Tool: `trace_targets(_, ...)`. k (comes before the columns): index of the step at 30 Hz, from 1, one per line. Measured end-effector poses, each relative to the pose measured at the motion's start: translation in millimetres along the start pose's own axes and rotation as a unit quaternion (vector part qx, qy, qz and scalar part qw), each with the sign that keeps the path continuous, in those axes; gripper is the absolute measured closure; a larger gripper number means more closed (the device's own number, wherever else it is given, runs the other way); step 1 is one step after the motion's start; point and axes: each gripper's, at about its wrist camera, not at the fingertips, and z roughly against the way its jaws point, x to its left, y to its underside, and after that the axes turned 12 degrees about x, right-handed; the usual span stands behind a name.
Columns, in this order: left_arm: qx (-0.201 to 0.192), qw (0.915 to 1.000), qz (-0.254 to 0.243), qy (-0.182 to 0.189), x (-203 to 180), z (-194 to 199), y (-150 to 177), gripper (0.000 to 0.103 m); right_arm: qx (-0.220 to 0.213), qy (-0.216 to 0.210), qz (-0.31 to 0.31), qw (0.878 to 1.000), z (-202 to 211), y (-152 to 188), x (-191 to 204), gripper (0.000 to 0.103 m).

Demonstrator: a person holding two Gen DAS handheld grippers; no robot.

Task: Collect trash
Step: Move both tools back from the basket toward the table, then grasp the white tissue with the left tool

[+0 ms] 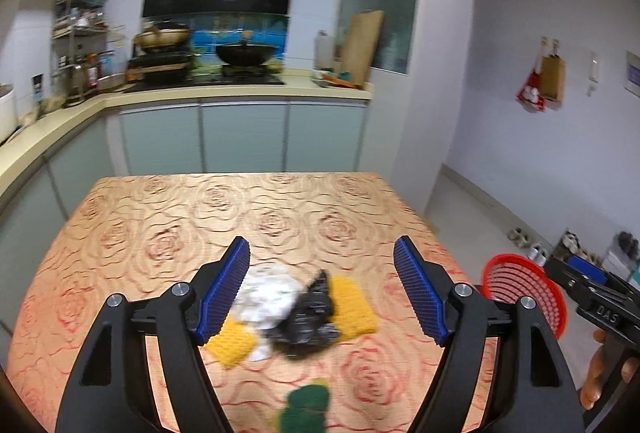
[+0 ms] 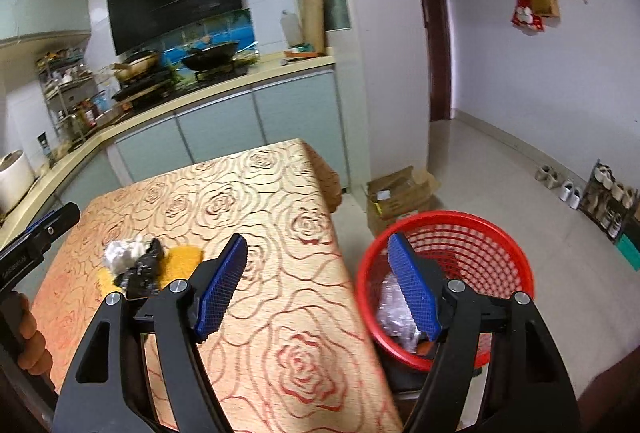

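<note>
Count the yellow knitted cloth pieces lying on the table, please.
2. One yellow knitted cloth lies right of the black crumpled plastic bag; the other lies left of it, by the white crumpled paper. More may be hidden under the trash.

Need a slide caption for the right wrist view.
Open right tool above table edge and red basket holding clear plastic.

Left tongs (image 1: 322, 285) gape above trash.
White tissue (image 1: 266, 297), black wrapper (image 1: 310, 317) on yellow cloths (image 1: 354, 303); red basket (image 1: 524, 293) right.
</note>
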Motion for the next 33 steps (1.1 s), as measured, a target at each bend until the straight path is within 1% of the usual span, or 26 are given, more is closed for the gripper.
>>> trace_targets(8, 0.006, 0.9984, 0.045, -0.035, 51, 0, 5, 0.031, 0.004, -0.015, 0.021, 1.000, -5, -2, 24, 0.032)
trace_targets(12, 0.013, 0.9975, 0.059, -0.038, 66, -5, 10, 0.031, 0.008, -0.020, 0.029, 0.999, -10, -5, 34, 0.032)
trace_targets(17, 0.030, 0.9982, 0.043, -0.029, 69, -18, 15, 0.031, 0.015, -0.025, 0.036, 0.999, -18, -7, 45, 0.032)
trace_targets(24, 0.056, 0.9984, -0.002, 0.001, 50, -45, 22, 0.032, 0.024, -0.025, 0.044, 0.998, -31, -11, 55, 0.032)
trace_targets(27, 0.067, 0.9975, -0.021, 0.008, 40, -58, 22, 0.038, 0.027, -0.025, 0.045, 0.998, -35, -13, 56, 0.032)
trace_targets(30, 0.083, 0.9961, -0.027, 0.008, 37, -74, 20, 0.050, 0.029, -0.026, 0.048, 0.998, -38, -13, 59, 0.032)
trace_targets(32, 0.092, 0.9954, -0.025, 0.009, 39, -82, 19, 0.061, 0.031, -0.027, 0.051, 0.998, -40, -14, 61, 0.032)
trace_targets(33, 0.095, 0.9952, -0.024, 0.009, 40, -84, 19, 0.064, 0.032, -0.027, 0.052, 0.998, -40, -14, 62, 0.032)
